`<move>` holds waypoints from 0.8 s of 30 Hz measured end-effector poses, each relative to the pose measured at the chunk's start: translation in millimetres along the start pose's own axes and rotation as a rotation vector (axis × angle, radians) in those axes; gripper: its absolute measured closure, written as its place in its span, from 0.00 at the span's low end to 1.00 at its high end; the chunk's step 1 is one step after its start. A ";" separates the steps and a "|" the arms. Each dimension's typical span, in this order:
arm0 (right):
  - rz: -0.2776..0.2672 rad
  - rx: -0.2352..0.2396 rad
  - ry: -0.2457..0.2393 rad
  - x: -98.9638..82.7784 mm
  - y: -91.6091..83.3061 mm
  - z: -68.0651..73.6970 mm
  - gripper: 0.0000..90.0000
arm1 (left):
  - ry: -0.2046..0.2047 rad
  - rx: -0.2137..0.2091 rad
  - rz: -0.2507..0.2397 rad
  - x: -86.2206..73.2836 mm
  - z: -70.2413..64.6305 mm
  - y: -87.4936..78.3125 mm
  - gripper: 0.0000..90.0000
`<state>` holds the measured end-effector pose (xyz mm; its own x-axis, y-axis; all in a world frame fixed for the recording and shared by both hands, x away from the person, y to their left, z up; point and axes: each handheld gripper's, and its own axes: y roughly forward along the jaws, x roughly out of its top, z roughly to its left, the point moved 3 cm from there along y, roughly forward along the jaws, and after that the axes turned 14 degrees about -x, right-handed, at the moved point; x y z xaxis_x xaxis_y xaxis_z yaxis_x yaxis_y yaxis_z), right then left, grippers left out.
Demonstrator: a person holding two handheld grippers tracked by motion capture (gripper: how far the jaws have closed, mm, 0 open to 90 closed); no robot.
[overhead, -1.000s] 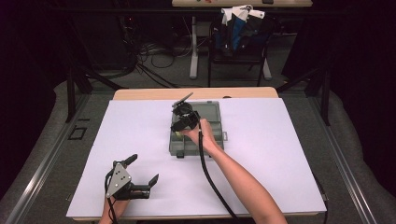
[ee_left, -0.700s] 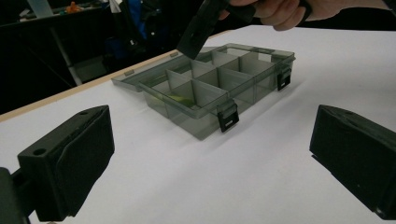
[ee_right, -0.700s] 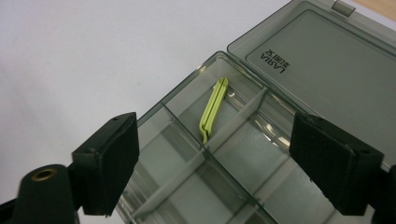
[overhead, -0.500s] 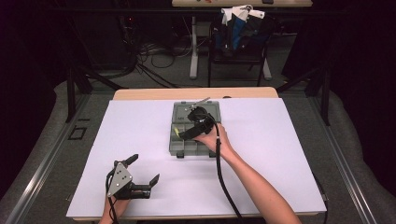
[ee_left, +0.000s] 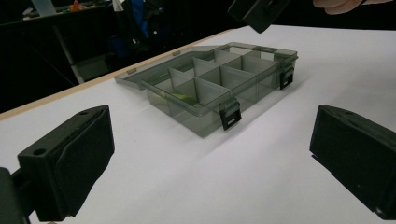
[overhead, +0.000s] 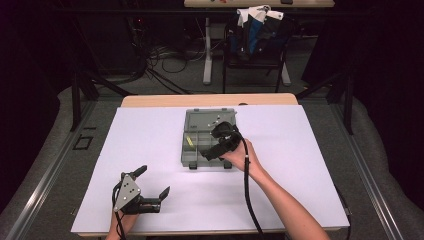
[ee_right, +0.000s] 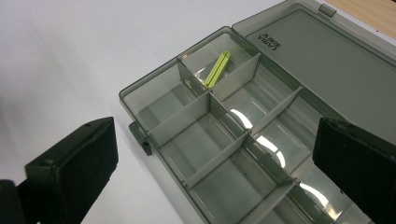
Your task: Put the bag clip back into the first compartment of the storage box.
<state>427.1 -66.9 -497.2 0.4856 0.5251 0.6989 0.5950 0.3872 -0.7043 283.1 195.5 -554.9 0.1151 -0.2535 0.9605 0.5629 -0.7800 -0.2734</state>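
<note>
A grey see-through compartment box lies mid-table, its lid folded flat behind it. One back-left compartment holds a yellow-green strip, also seen from the right gripper view. My right gripper hovers over the box's right half; its jaws have just been opening and stand wide over the compartments with nothing between them. My left gripper rests open on the sheet at the front left, facing the box with nothing between its jaws.
A white sheet covers the table, with a strip of bare wood at the back edge. Beyond the table stand a chair draped with cloth and floor cables. The right gripper's cable trails along the forearm.
The right gripper moved from the box's back-left corner to its right side and opened its jaws. The lid, raised a second ago, now lies flat. The left gripper stayed put.
</note>
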 end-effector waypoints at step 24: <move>-0.092 -0.026 -0.049 -53.5 -51.3 -10.9 0.00 | 0.006 -0.005 0.003 0.0 -0.2 -0.5 0.00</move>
<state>377.6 -123.1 -497.1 0.3970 0.5247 0.7530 0.6519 0.4163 -0.6338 282.6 195.8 -554.8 0.1112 -0.2593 0.9594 0.5581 -0.7824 -0.2762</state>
